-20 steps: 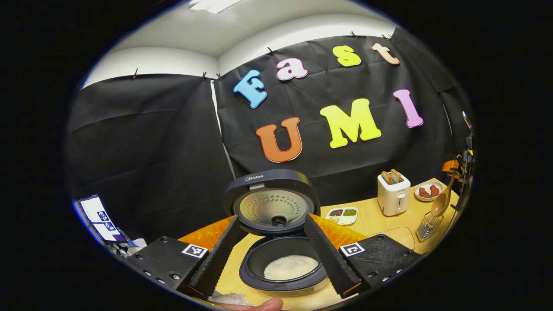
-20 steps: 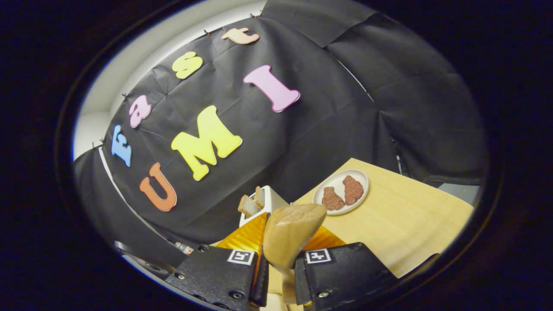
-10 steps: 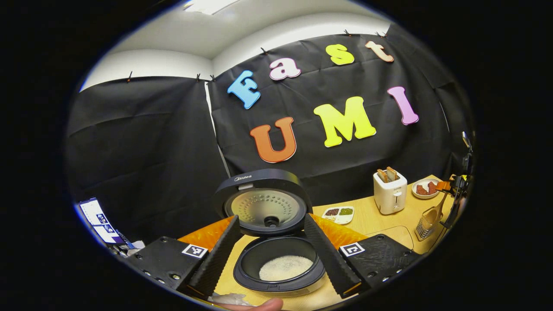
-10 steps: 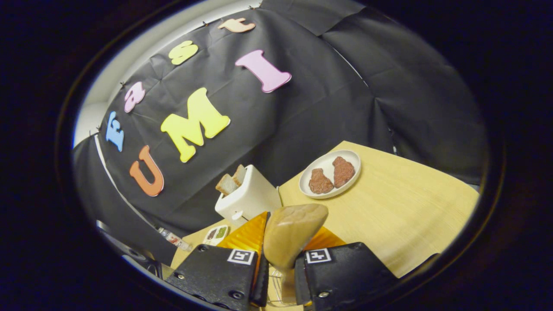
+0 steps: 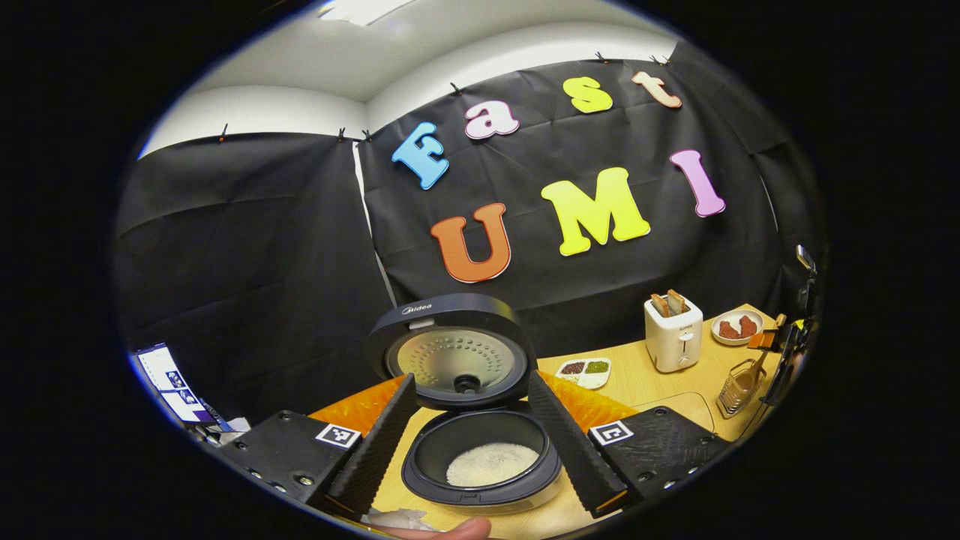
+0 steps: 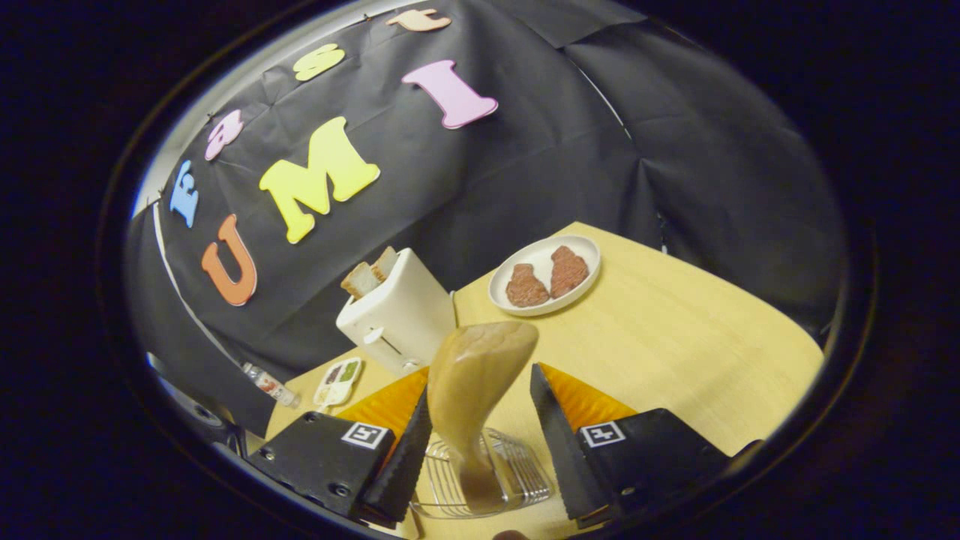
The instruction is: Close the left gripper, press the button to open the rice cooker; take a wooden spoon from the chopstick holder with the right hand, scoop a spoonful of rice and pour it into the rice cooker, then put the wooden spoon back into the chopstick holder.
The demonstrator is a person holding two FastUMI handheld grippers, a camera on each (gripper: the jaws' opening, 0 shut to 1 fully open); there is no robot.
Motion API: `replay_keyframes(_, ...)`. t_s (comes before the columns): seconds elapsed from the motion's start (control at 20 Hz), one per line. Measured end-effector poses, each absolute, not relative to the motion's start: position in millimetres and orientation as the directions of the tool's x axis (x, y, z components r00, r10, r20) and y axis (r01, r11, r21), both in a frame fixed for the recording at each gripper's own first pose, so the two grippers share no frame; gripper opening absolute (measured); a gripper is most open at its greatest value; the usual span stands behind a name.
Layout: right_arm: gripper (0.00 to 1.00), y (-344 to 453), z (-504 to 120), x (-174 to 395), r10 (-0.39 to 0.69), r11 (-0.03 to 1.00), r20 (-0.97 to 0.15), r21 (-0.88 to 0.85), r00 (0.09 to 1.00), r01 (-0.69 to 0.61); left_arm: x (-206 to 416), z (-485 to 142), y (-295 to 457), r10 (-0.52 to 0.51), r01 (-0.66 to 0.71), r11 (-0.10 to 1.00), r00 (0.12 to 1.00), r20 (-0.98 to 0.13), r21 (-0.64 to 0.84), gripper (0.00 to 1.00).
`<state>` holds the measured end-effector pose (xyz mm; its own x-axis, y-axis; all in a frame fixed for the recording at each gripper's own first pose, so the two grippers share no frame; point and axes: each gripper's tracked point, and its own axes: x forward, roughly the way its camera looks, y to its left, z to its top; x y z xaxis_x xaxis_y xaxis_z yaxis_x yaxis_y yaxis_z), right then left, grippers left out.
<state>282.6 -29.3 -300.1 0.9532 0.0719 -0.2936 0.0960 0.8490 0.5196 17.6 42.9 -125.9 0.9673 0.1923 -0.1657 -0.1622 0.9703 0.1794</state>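
The wooden spoon [image 6: 472, 390] stands upright in the chopstick holder [image 6: 480, 480] on the table [image 6: 675, 330], handle down, directly between the spread fingers of the right claw [image 6: 480, 420], which touch nothing. The left claw [image 5: 472, 435] is also open, framing the open rice cooker [image 5: 480, 465].

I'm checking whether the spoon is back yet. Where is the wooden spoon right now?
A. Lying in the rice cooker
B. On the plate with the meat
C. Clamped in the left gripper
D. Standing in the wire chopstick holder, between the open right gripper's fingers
D: in the right gripper view the spoon stands handle-down in the holder, with the right gripper spread wide around it and a gap on each side.
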Motion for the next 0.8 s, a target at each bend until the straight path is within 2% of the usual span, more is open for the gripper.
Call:
replay_keyframes(0.1,0.88,-38.6,-293.2,277.7,0.045,0.858,-0.283,0.502,0.958,0.108,18.9,-125.1,43.8,0.190,-0.161,0.971,0.968,-0.164,0.177,0.96)
replay_keyframes(0.15,0.90,-42.5,-293.3,272.2,0.042,0.867,-0.293,0.486,0.955,0.111,18.7,-125.3,44.1,0.191,-0.162,0.971,0.967,-0.166,0.175,0.96)
replay_keyframes(0.2,0.99,-41.0,-292.0,269.5,0.045,0.872,-0.295,0.478,0.954,0.106,18.3,-124.1,44.7,0.190,-0.162,0.972,0.968,-0.164,0.172,0.96)
replay_keyframes(0.45,1.00,-51.3,-278.9,258.9,-0.012,0.896,-0.302,0.420,0.953,0.144,18.5,-118.3,49.4,0.193,-0.166,0.971,0.968,-0.157,0.172,0.96)
replay_keyframes(0.5,0.96,-52.4,-278.8,252.4,-0.011,0.903,-0.320,0.404,0.947,0.147,19.6,-115.3,50.7,0.196,-0.169,0.971,0.968,-0.155,0.171,0.96)
replay_keyframes(0.55,1.00,-53.1,-270.9,244.9,-0.009,0.907,-0.315,0.398,0.949,0.140,21.2,-111.1,55.1,0.202,-0.177,0.969,0.968,-0.147,0.171,0.96)
replay_keyframes(0.8,1.00,-42.2,-213.8,181.2,-0.008,0.957,-0.261,0.279,0.965,0.083,40.8,-86.9,68.4,0.203,-0.186,0.972,0.972,-0.119,0.143,0.95)
